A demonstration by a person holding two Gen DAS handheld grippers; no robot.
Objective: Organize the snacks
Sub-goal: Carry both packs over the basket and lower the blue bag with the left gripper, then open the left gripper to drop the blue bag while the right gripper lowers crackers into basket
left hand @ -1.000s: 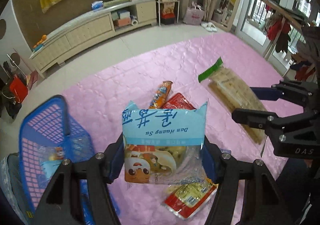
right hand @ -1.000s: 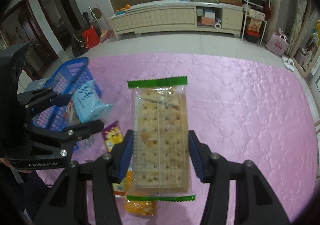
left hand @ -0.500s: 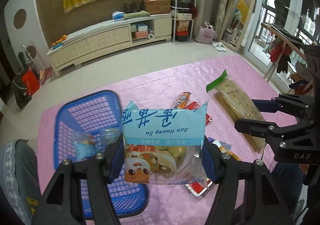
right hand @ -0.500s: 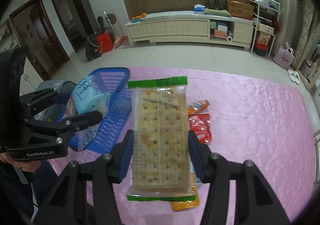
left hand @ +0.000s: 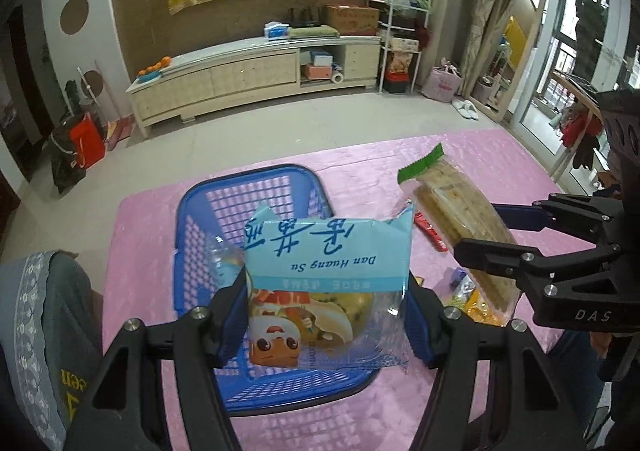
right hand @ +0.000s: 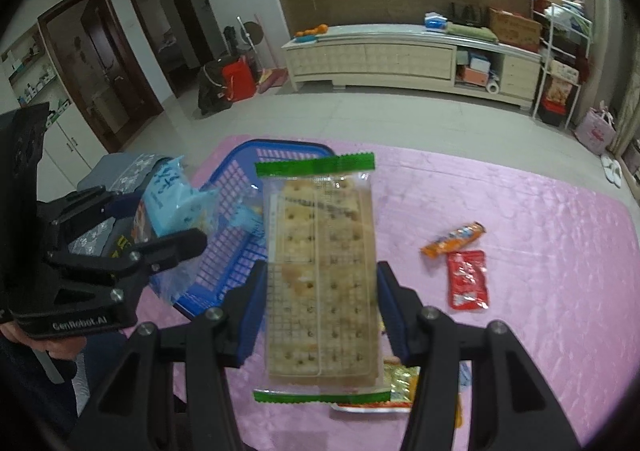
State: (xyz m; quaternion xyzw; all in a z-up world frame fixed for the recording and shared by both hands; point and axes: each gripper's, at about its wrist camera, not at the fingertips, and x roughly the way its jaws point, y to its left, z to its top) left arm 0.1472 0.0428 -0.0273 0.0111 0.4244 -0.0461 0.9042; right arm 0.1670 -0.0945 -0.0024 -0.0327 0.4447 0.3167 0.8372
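a: right now your left gripper [left hand: 326,315] is clamped on the blue snack bag [left hand: 326,275], which hangs over the blue basket [left hand: 200,211] on the pink mat [left hand: 152,251].

b: and my other hand?

a: your right gripper [right hand: 320,311] is clamped on the cracker pack [right hand: 320,275], beside the basket's near corner rather than over it.

b: what could go wrong?

a: let the crackers go from there and i'd expect them to tip off the rim onto the mat. the pack is long, so it may bridge the basket walls too. squeeze harder and the crackers could snap. the orange packet [right hand: 454,239] and red packet [right hand: 467,285] are not yet gathered.
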